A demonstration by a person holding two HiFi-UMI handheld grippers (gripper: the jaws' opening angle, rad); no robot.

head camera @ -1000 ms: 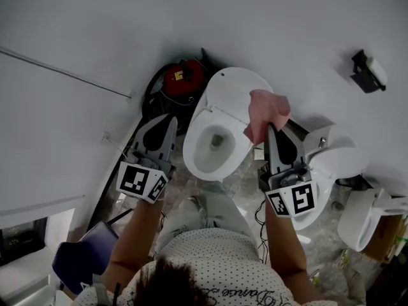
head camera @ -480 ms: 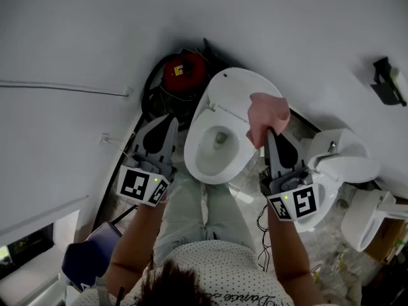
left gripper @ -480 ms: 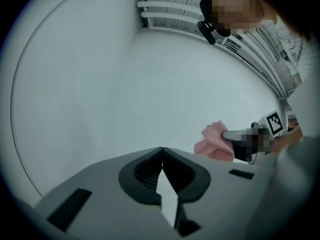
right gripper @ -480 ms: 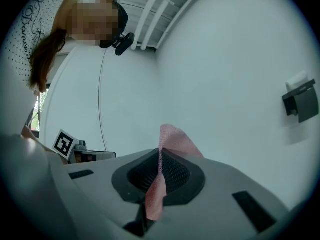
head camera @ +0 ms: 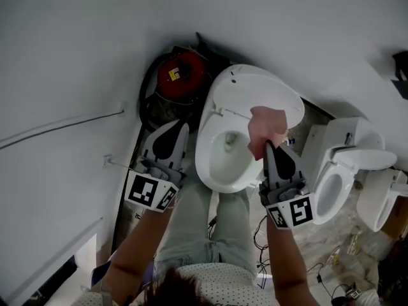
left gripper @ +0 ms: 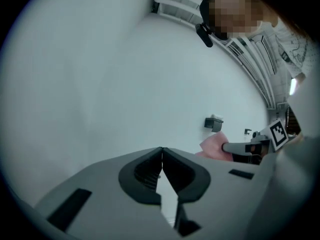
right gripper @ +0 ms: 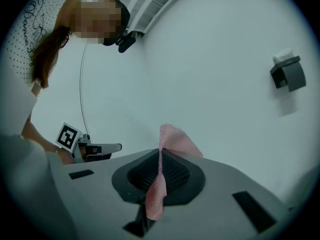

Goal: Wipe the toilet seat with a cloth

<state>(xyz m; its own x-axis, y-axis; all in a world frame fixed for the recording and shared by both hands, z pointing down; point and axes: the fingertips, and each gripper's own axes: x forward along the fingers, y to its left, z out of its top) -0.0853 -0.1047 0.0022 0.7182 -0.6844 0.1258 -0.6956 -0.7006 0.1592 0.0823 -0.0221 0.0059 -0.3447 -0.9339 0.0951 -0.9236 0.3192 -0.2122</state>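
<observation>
A white toilet (head camera: 220, 171) stands in the middle of the head view, its lid (head camera: 255, 94) raised and its seat (head camera: 205, 150) down around the bowl. My right gripper (head camera: 268, 144) is shut on a pink cloth (head camera: 266, 127) that hangs over the seat's right side. In the right gripper view the pink cloth (right gripper: 161, 173) runs between the closed jaws. My left gripper (head camera: 182, 127) hovers left of the toilet, shut and holding nothing. The left gripper (left gripper: 161, 150) points at the bare wall, and the pink cloth (left gripper: 215, 147) shows to its right.
A red canister (head camera: 183, 74) with dark hose sits behind the toilet at the left. Other white toilets (head camera: 347, 174) stand on the right. A white wall (head camera: 76, 69) fills the left and top. Cables (head camera: 264, 228) lie on the floor. A wall-mounted holder (right gripper: 287, 74) appears in the right gripper view.
The view has shifted, bringing the toilet closer and more central. Both grippers have moved nearer the bowl, with the cloth now lower, over the seat's right side.
</observation>
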